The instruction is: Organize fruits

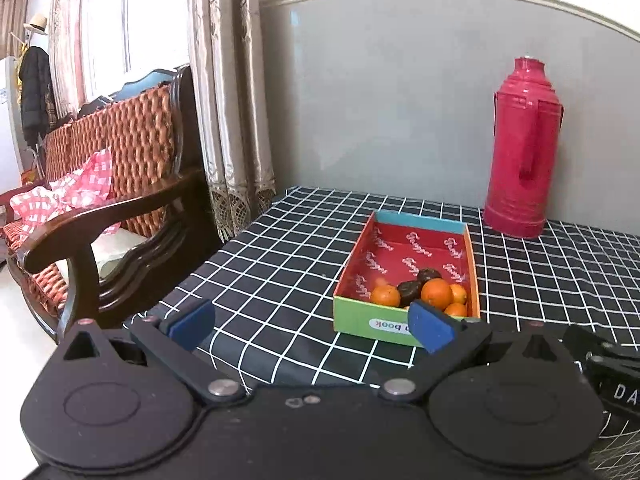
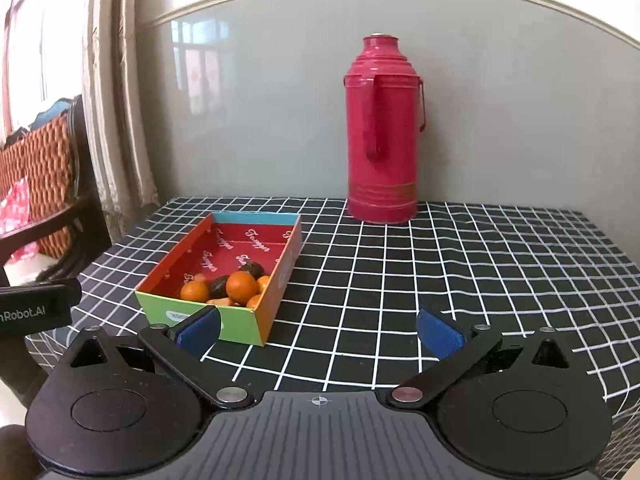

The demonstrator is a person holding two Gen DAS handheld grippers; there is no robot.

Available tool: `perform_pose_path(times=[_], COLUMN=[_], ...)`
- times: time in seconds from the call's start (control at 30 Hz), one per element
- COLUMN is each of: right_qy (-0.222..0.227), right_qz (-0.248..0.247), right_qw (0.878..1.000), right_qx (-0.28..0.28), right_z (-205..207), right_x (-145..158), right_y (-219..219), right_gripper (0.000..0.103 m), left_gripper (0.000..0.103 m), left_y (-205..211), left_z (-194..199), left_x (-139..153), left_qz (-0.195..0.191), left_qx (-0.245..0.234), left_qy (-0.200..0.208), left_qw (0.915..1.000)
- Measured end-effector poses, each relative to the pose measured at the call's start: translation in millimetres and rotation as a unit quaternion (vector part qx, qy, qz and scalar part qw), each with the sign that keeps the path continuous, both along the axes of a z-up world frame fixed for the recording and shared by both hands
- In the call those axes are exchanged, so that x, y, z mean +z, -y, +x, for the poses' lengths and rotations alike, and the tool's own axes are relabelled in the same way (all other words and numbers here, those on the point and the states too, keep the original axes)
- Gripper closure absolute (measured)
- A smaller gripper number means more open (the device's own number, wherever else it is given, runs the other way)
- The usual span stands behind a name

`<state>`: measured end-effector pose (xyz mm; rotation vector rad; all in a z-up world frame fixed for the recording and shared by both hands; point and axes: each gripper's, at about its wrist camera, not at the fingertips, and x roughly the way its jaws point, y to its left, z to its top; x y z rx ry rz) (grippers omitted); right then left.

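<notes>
Fruit gathered in the box, both of my grippers empty above the surface.

I see the fruits (image 2: 230, 286) (several oranges and two dark ones) bunched at the near end of the open box (image 2: 288, 264), which sits on the surface (image 2: 400, 280) with its black checked cloth. My left gripper (image 1: 312, 326) has its jaws spread wide with nothing between them, its right pad overlapping the box's near edge in view. My right gripper (image 2: 320, 330) is likewise wide apart and empty. A red thermos (image 2: 382, 132) stands upright by the wall, well apart from the box.
</notes>
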<state>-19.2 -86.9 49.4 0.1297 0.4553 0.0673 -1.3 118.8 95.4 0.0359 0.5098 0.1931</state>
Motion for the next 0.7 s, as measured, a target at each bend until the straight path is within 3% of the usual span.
perform_pose_path(times=[0.3,0.7], right_qy=[0.009,-0.011], right_qz=[0.018,0.014], right_qw=[1.000,1.000], right_qx=[-0.003,-0.009], right_z=[-1,14], right_x=[4,-14], right_y=[9,12], right_gripper=[0.000,0.000], left_gripper=[0.006,0.006], left_y=[8,10], left_z=[1,18], left_x=[4,-11], left_qz=[0.001,0.004], left_qx=[-0.020,-0.026], left_qy=[0.005,-0.008], left_qw=[0.9998,0.9996])
